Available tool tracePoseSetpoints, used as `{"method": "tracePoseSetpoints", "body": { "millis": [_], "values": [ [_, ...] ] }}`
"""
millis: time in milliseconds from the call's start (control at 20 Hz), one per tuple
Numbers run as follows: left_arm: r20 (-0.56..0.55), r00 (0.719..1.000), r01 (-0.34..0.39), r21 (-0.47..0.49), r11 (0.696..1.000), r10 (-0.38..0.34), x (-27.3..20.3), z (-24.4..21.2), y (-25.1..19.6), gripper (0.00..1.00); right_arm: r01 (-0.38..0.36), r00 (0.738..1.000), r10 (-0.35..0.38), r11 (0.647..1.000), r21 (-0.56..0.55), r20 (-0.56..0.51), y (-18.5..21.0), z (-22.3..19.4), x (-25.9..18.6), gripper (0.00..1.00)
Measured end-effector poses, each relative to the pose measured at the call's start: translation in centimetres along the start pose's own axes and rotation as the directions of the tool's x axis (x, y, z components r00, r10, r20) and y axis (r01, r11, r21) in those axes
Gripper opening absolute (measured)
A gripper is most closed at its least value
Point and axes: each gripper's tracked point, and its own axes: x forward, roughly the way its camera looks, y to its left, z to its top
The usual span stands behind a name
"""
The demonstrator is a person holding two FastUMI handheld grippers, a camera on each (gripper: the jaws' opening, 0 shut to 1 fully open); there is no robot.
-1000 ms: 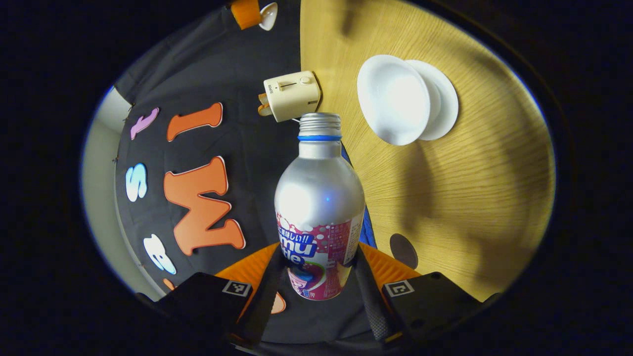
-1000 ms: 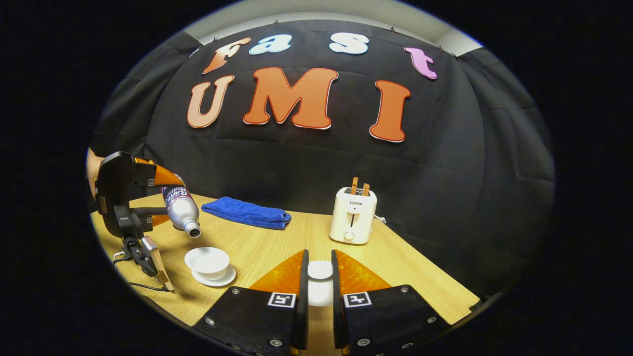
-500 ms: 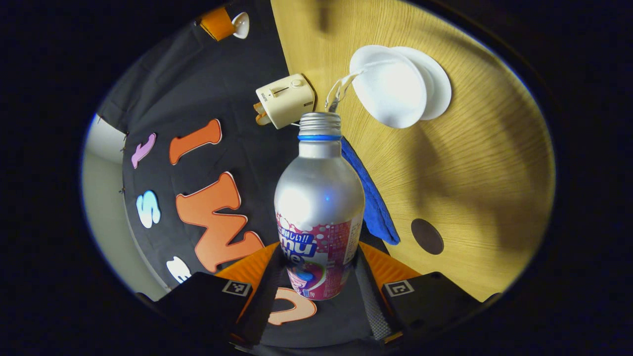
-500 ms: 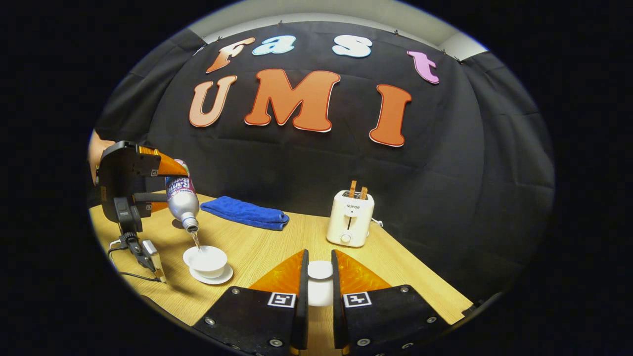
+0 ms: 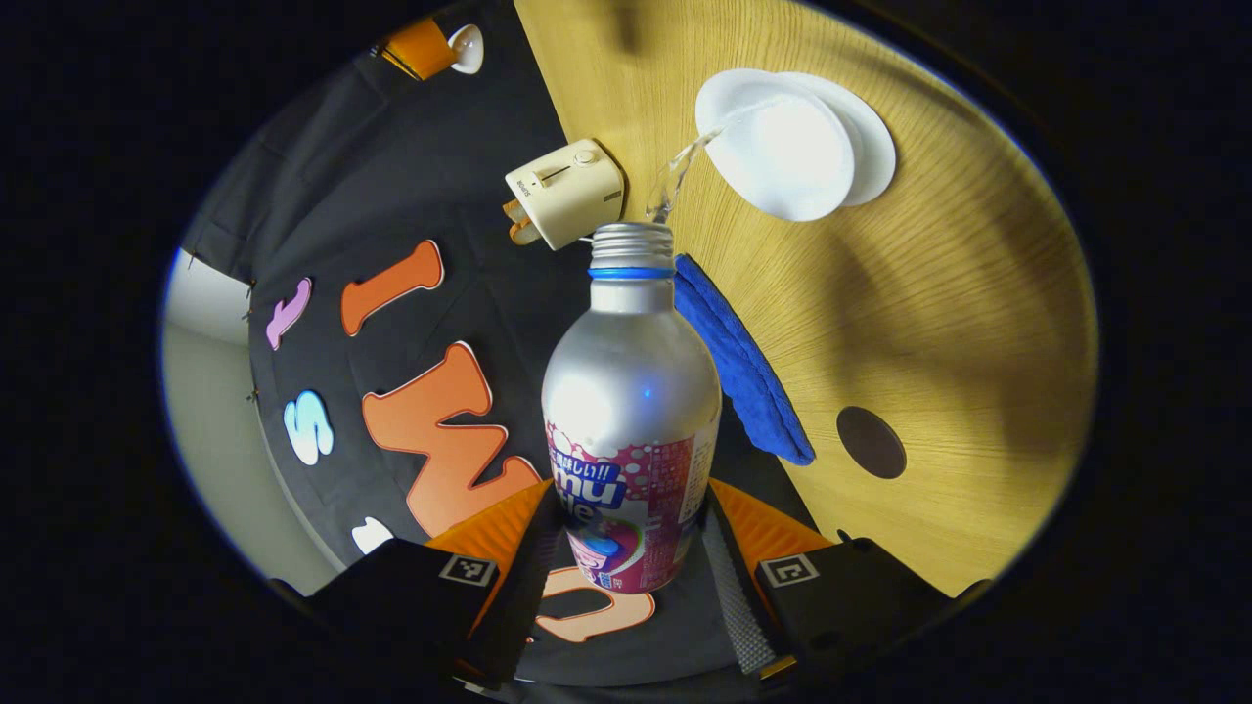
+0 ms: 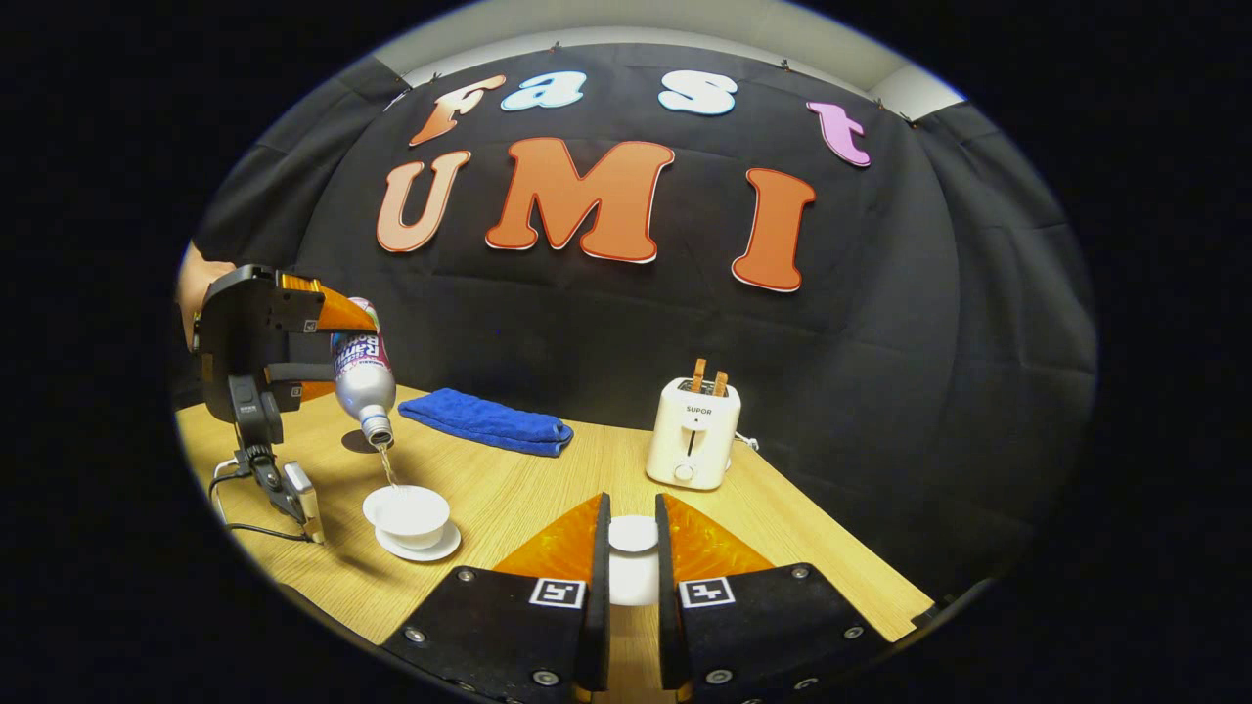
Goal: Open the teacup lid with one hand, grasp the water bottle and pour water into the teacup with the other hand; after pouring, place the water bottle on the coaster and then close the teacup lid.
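My left gripper (image 5: pixel 626 577) is shut on a silver water bottle (image 5: pixel 631 391) with a pink label, tipped neck-down. A thin stream of water runs from its open mouth into the white teacup (image 5: pixel 778 156) on its saucer. In the right gripper view the same bottle (image 6: pixel 362 376) hangs tilted above the teacup (image 6: pixel 408 513), held by the left gripper (image 6: pixel 337 352). My right gripper (image 6: pixel 631 567) is shut on the white teacup lid (image 6: pixel 633 536), held up over the table to the right of the cup. A dark round coaster (image 5: pixel 871 442) lies on the wood.
A blue folded cloth (image 6: pixel 489 420) lies at the back of the wooden table (image 6: pixel 528 489). A cream toaster (image 6: pixel 694 435) stands to the right of it. A cable and a small device (image 6: pixel 298 499) hang under the left gripper, near the cup.
One second ago the bottle was tilted but dry; now water streams into the teacup. The left gripper has rolled further and risen slightly. The right gripper holds still with the lid.
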Motion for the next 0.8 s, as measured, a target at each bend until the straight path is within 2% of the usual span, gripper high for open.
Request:
{"method": "tracePoseSetpoints", "body": {
  "millis": [100,800],
  "values": [
    [-0.005,1.0,-0.003,0.014,1.0,0.003,-0.07,-0.13,0.25,0.83,-0.001,1.0,0.001,1.0,-0.001,0.0,0.03,0.07,0.11,0.2],
    [-0.011,0.999,-0.038,0.088,0.995,0.039,-0.37,-0.12,0.97,0.81,-0.001,1.0,0.001,1.0,-0.001,-0.008,0.31,-0.48,0.25,0.21]
  ]
}}
